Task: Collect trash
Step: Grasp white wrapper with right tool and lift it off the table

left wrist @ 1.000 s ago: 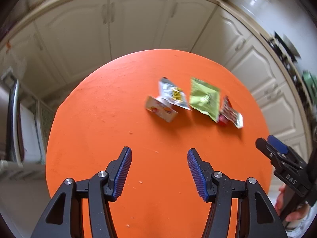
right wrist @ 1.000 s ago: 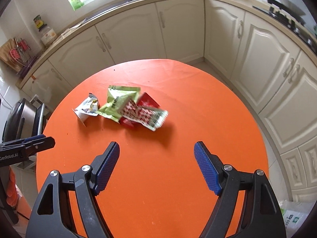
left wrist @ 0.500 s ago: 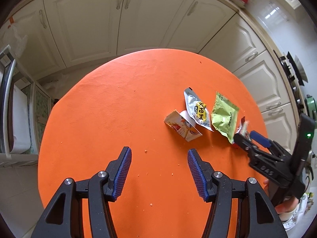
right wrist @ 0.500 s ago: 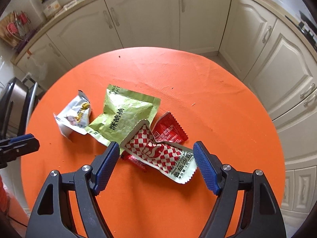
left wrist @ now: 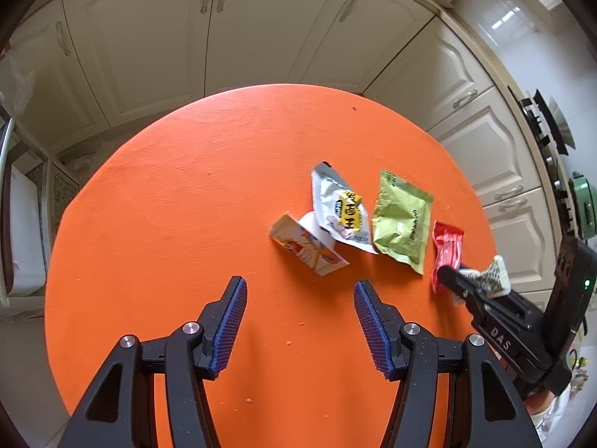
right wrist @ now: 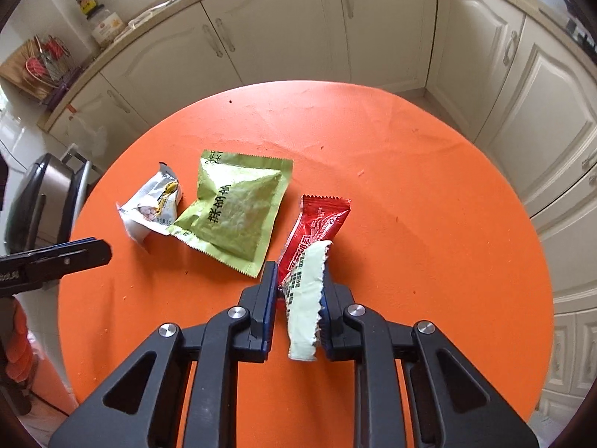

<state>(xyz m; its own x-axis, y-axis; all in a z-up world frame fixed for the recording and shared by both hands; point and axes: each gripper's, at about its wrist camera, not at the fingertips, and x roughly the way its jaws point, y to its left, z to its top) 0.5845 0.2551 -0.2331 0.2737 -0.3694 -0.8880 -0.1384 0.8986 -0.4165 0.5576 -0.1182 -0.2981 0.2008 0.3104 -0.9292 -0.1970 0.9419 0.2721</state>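
My right claw [right wrist: 298, 295] pinches the checked wrapper [right wrist: 304, 298], raised just beside the red packet [right wrist: 317, 224]; it's light, floppy, slippery film, so I grip mid-body. Left claw [left wrist: 298, 321] gapes empty.

Wrappers sit in a row on the counter [right wrist: 429, 194]: silver packet [right wrist: 155, 201] leftmost, flat pouch [right wrist: 235, 212] just right of it, sachet [right wrist: 317, 227] right again, cabinets [right wrist: 283, 33] behind.

Checked wrapper [right wrist: 304, 298] lifted upright; red [right wrist: 317, 227], green [right wrist: 235, 216], silver [right wrist: 155, 201] wrappers lie flat.
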